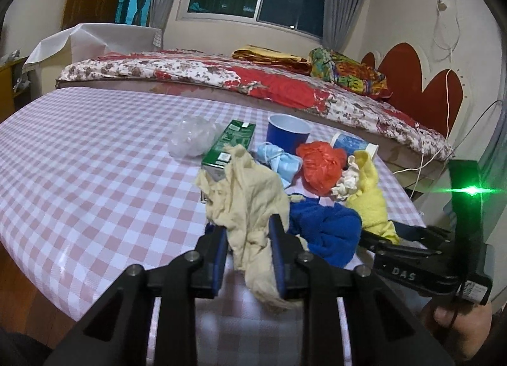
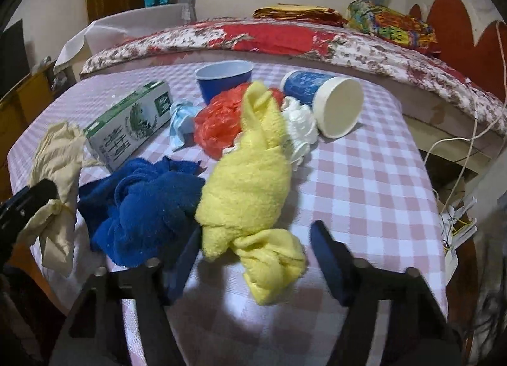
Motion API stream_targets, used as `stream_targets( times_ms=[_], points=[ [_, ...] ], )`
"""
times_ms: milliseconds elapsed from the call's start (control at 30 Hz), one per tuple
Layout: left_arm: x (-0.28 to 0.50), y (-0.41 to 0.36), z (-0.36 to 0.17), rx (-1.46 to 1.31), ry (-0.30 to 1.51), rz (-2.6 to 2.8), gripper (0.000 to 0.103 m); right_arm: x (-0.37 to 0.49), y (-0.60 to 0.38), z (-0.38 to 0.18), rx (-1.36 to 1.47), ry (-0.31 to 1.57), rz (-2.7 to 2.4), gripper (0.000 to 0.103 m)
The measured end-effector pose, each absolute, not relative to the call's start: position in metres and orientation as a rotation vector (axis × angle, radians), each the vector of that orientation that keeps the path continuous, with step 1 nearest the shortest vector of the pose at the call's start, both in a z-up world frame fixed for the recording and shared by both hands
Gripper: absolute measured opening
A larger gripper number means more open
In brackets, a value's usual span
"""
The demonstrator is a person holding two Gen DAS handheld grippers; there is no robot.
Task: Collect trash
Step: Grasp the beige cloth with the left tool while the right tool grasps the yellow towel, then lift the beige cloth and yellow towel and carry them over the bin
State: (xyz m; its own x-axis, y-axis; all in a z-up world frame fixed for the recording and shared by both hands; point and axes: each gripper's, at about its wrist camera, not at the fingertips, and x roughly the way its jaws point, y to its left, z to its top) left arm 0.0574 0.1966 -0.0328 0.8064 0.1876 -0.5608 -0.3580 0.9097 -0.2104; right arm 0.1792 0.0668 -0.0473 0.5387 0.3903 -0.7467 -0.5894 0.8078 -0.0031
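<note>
Left wrist view: cream cloth (image 1: 244, 198) clamped between fingers (image 1: 218, 249) of left gripper (image 1: 248, 233), upper part bunched above them, tail hanging below toward bench (image 1: 79, 160). Soft, light, limp; likely to sag and drag, so better gripped at thick bunch than at thin tail. Just beyond: green carton (image 1: 229, 146), clear plastic wrap (image 1: 190, 139), blue cup (image 1: 286, 136), light blue mask (image 1: 279, 160), red bag (image 1: 321, 168), blue cloth (image 1: 326, 233), yellow cloth (image 1: 372, 201). Right gripper (image 1: 396, 239) visible at right, reaching to lower end of yellow cloth.

Right wrist view: yellow cloth (image 2: 250, 176) lying on checked bench (image 2: 364, 182), twisted lower end between fingers (image 2: 326, 255) of right gripper (image 2: 253, 255); fingers apart, one at cloth edge, other clear of it, so not yet grasping. Fluffy, light, easy to squeeze, not fragile; knotted thick part near fingers probably best place to pinch. White crumpled wad (image 2: 299, 125) and tipped white cup (image 2: 326, 103) behind, very light, cup easy to crush. Blue cloth (image 2: 142, 207) touching yellow one at left.
</note>
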Motion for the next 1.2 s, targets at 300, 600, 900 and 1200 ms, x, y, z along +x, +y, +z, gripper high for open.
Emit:
stream_targets(
  times_ms=[300,600,900,1200],
  points=[
    [0.054,0.185,-0.032,-0.303,0.571,0.287,0.026,0.171,0.046,-0.038,-0.218,0.773,0.587,0.021],
    [0.059,0.162,-0.019,-0.291,0.547,0.238,0.026,0.152,0.009,-0.017,-0.174,0.704,0.558,0.017],
    [0.057,0.144,-0.003,-0.274,0.515,0.193,0.026,0.130,-0.018,0.007,-0.162,0.601,0.548,0.017],
    [0.055,0.113,0.000,-0.244,0.518,0.124,0.026,0.104,-0.059,0.018,-0.168,0.538,0.439,0.017]
  ],
)
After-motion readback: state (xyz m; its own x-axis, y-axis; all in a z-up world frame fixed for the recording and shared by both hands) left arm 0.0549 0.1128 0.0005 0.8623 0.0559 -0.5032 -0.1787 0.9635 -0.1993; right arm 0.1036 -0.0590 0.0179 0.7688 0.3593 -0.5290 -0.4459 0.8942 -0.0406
